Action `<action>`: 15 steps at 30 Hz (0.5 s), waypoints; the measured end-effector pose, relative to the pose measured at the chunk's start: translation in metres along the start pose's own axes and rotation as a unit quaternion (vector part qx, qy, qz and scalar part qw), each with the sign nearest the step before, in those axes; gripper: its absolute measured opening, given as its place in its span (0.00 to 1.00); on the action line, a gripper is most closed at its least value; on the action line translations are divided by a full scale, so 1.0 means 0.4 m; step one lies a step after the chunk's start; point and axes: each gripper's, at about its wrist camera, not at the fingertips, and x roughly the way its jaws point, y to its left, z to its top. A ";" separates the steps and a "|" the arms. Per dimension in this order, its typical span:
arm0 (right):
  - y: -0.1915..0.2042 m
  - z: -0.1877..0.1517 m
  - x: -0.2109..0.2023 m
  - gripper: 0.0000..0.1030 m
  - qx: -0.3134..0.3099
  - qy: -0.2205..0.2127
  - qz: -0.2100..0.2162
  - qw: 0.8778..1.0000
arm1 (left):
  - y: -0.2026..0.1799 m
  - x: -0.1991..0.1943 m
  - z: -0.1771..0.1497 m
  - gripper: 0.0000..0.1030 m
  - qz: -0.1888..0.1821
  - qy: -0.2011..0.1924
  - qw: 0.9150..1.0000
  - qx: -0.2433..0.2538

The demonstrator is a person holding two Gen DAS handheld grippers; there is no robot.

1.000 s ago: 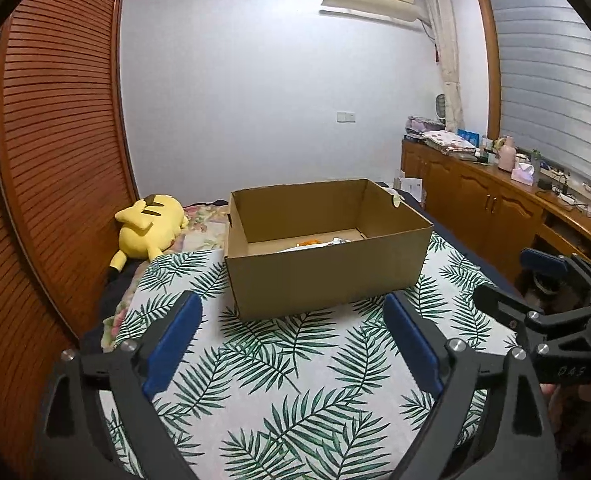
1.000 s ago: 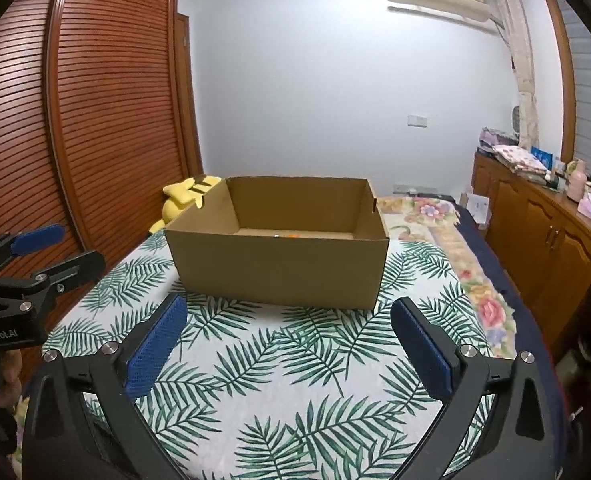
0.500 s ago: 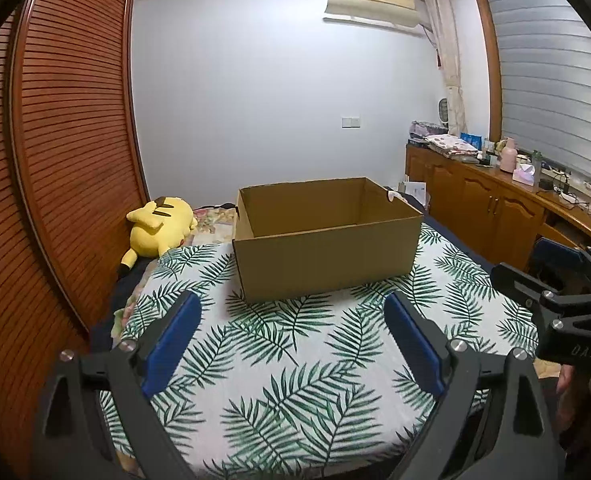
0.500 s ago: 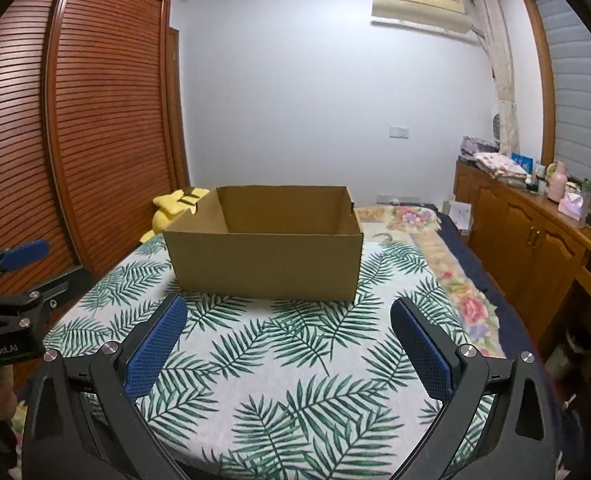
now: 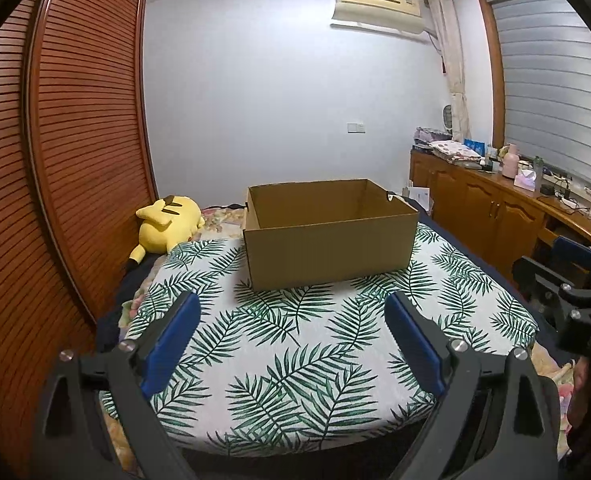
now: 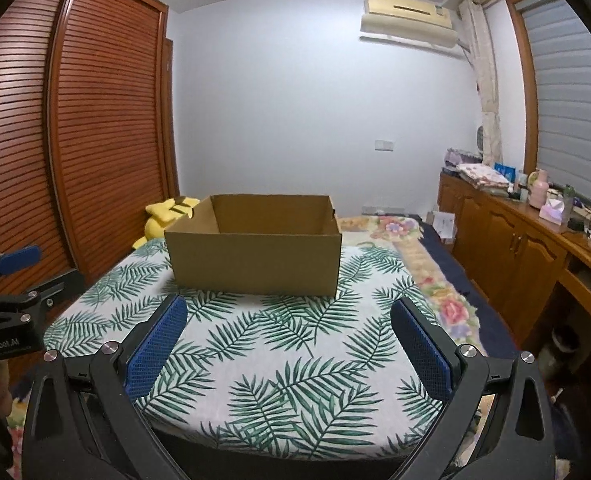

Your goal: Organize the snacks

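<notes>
An open brown cardboard box [image 5: 329, 240] stands on a table with a palm-leaf cloth [image 5: 287, 344]; it also shows in the right wrist view [image 6: 255, 256]. Its contents are hidden behind the near wall. My left gripper [image 5: 291, 340] is open and empty, well short of the box near the table's front edge. My right gripper [image 6: 289, 344] is open and empty, likewise back from the box. Each gripper shows at the edge of the other's view: the right one [image 5: 575, 292], the left one [image 6: 11, 300].
A yellow plush toy [image 5: 167, 224] lies on the bed left of the box. Slatted wooden wardrobe doors [image 5: 75, 160] stand on the left. A wooden sideboard [image 5: 495, 208] with clutter runs along the right. A floral bedcover [image 6: 395, 232] lies behind the table.
Both grippers have pulled back and lowered from the box, so its inside and the snacks in it have dropped out of sight. Both stay open.
</notes>
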 end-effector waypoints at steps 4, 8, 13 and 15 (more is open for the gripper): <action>0.000 -0.002 -0.001 1.00 0.002 -0.001 -0.002 1.000 | 0.012 -0.008 -0.006 0.92 0.001 -0.001 1.000 -0.003; 0.006 -0.006 -0.001 1.00 0.000 0.002 -0.003 1.000 | 0.016 -0.007 -0.007 0.92 0.002 0.001 1.000 -0.007; 0.006 -0.011 -0.005 1.00 -0.001 0.004 -0.004 1.000 | 0.015 -0.006 -0.011 0.92 0.001 0.001 1.000 -0.006; 0.006 -0.013 -0.004 1.00 0.000 0.006 -0.004 1.000 | 0.012 -0.005 -0.010 0.92 0.000 0.001 1.000 -0.005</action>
